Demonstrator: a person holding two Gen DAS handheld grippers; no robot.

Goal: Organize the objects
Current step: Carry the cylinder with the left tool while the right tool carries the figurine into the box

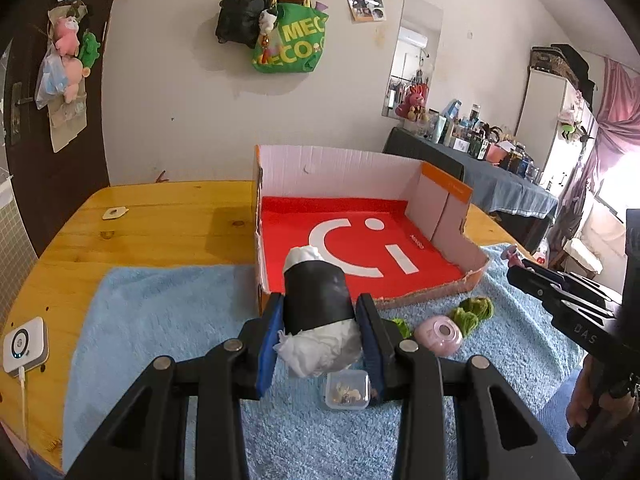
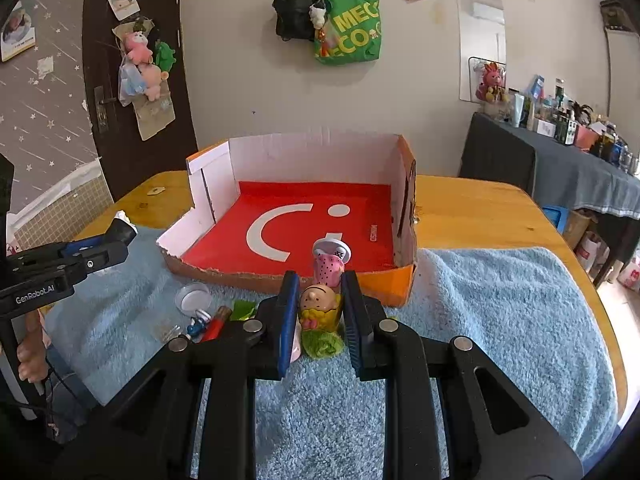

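Both hand-held grippers held loads, tilted down toward the box (image 1: pixel 340 168).
My left hand-held gripper (image 1: pixel 318 312) clamped a black roll (image 1: pixel 316 296) stuffed with white paper just before the box's torn edge; my right hand-held gripper (image 2: pixel 320 304) pinched a figurine (image 2: pixel 318 306) above the towel (image 2: pixel 500 300) on the table (image 2: pixel 480 208).

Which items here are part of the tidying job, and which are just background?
Part of the job:
- black roll stuffed with white paper, held in the left gripper
- small figurine, held in the right gripper
- cardboard box with the red floor
- pink round case, green fuzzy pieces and clear plastic box on the blue towel

Just lying about:
- green tote bag on the wall
- white device on the table edge
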